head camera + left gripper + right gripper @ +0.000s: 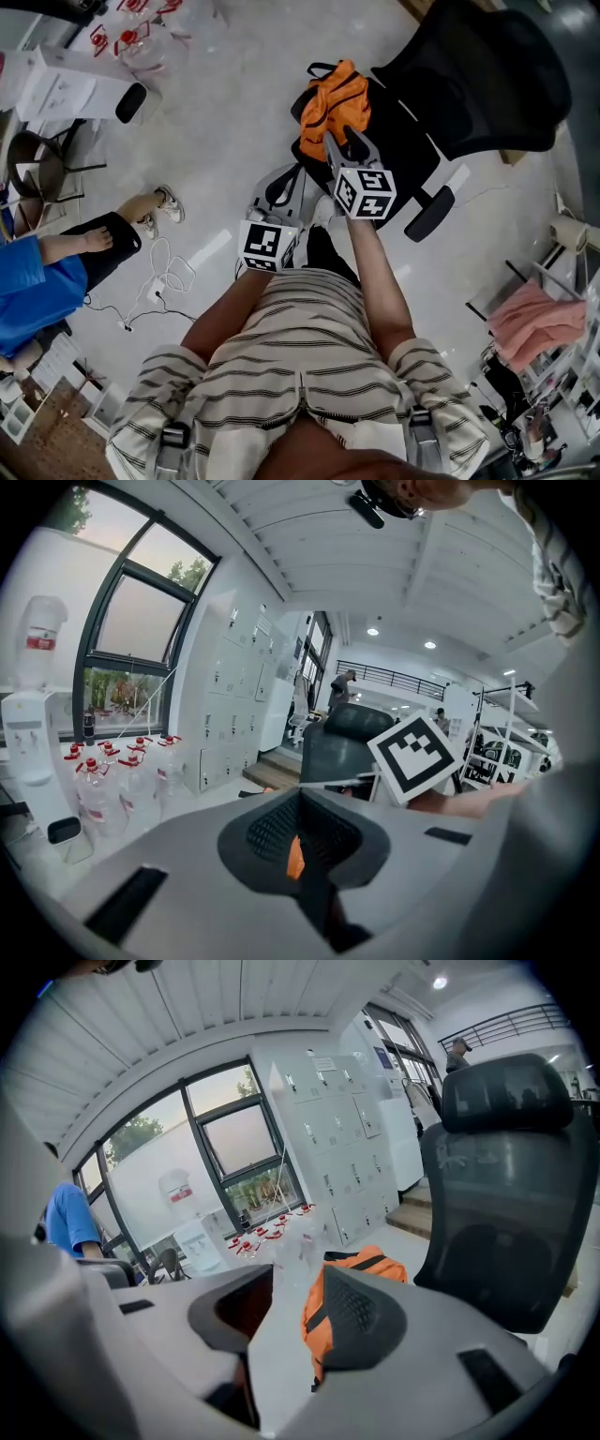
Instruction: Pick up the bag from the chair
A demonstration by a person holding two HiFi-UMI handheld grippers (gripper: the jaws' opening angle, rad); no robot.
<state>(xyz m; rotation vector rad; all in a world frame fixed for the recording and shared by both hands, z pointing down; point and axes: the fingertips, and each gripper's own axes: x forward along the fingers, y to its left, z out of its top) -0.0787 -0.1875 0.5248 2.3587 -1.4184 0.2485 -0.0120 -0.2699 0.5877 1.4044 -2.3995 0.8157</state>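
right hand-held gripper (343, 141) jaws apart, aimed at orange bag (336, 101) on chair (412, 141) for grabbing; left hand-held gripper (279, 184) closed, idle.

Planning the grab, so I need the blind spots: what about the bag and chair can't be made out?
Bag lower edge: head view, covered by the right claw.
Bag far side: right gripper view, behind that claw's finger.
Bag in left gripper view: only an orange sliver past the left claw.
Chair base: head view, under its seat.
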